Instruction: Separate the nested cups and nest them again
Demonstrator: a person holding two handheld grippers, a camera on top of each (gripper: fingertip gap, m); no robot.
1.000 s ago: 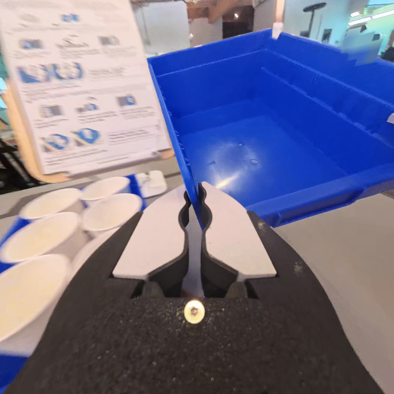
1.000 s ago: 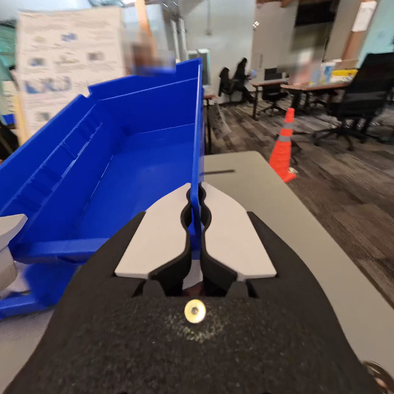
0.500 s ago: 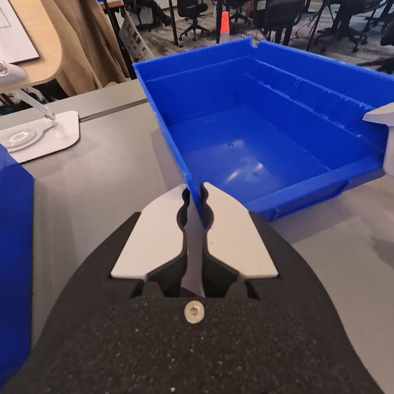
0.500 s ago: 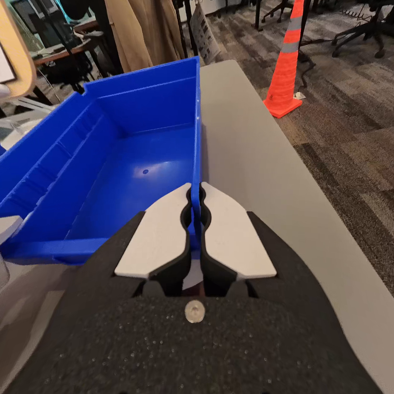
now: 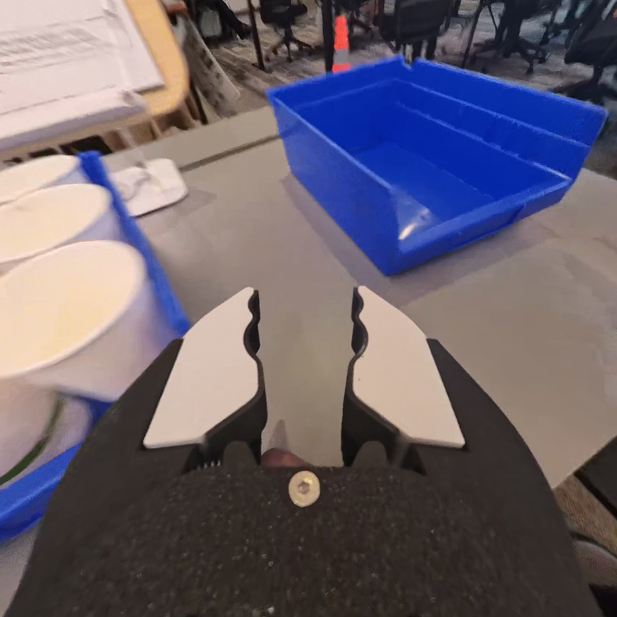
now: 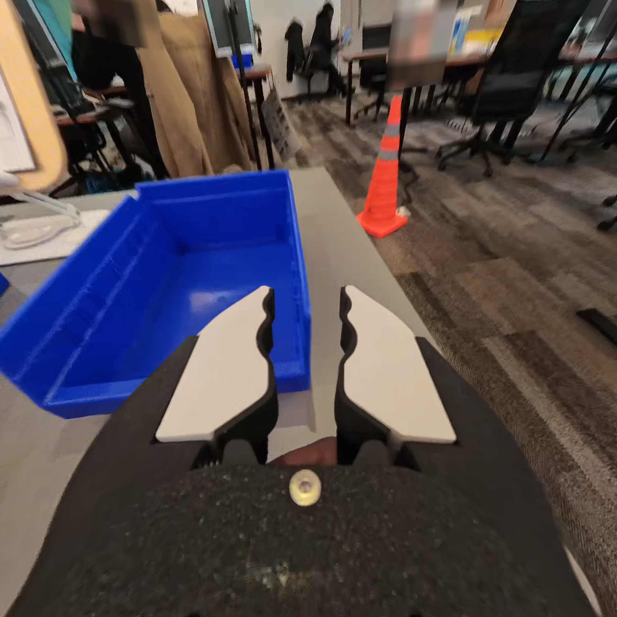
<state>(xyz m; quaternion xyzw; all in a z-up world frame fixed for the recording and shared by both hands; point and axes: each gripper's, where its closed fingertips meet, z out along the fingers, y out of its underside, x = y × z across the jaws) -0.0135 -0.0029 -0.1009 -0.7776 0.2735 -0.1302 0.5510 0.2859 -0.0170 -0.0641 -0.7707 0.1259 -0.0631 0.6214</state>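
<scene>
The left gripper is hovering over the grey table with its jaws spread apart and nothing sitting between them; only bare tabletop is showing through the gap. Just to its left, white paper cups are standing upright with wide open mouths and plain creamy insides, packed closely in a row that is running away from the camera inside a blue tray, whose rim is rising beside them. The nearest cup is looming large and blurred, and whether any cup is nested in another cannot be told. The right gripper is likewise hanging with its jaws parted and holding nothing, its left finger lying over the near right corner of the blue bin, though whether it is touching cannot be told. That bin is sitting empty on the table, well apart from the cups. Farther off, an orange traffic cone is standing on the carpeted floor.
</scene>
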